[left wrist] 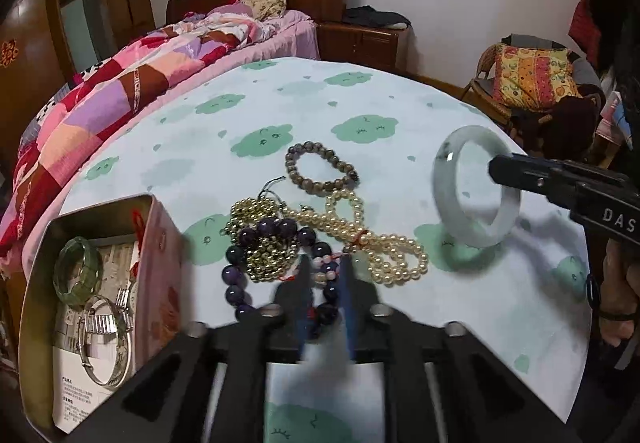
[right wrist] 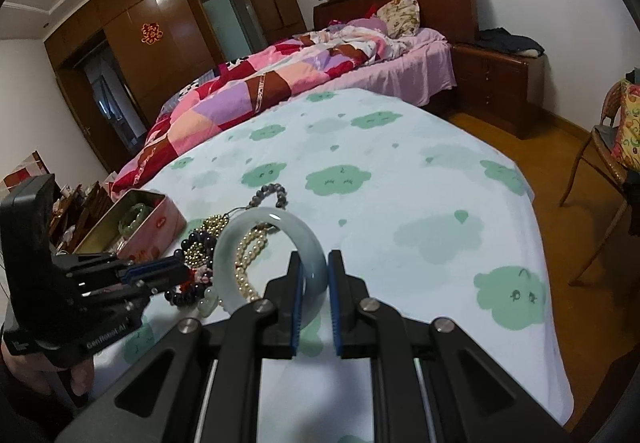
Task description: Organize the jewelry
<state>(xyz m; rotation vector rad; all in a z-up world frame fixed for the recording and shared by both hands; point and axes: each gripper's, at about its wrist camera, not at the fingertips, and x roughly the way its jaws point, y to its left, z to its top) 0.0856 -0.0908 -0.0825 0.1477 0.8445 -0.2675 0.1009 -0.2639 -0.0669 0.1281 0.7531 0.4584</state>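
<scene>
My right tongs [right wrist: 314,275] are closed on the pale bangle [right wrist: 268,259]. The bangle stands up on its edge, lifted off the tabletop [right wrist: 420,203]. In the left view the bangle [left wrist: 476,187] sits at the right of the frame, with its shadow on the cloth under it. The right tongs [left wrist: 496,169] come in from the right edge there.

My left tongs [left wrist: 324,279] are low in the middle of the left view. They are nearly shut, with a small gap. The purple beads [left wrist: 276,255] lie right at their tips. I cannot tell if the tongs hold them.

The other things lie in a heap in the middle of the left view. The gold beads [left wrist: 260,231] touch the purple beads. The pearls [left wrist: 372,239] lie just to the right, tied with a red thread. The gray bracelet [left wrist: 320,169] is just above them.

The tin [left wrist: 160,235] is at the lower left of the left view, close beside the heap. It is open on top. A green bangle [left wrist: 78,271] and a silver bangle [left wrist: 106,343] lie inside on a paper.

There is a lot of bare cloth in the upper half of both views. In the right view the tabletop edge drops away at the right, with the wood floor [right wrist: 560,179] past it. The bed [right wrist: 280,79] sits close along the upper left edge.
</scene>
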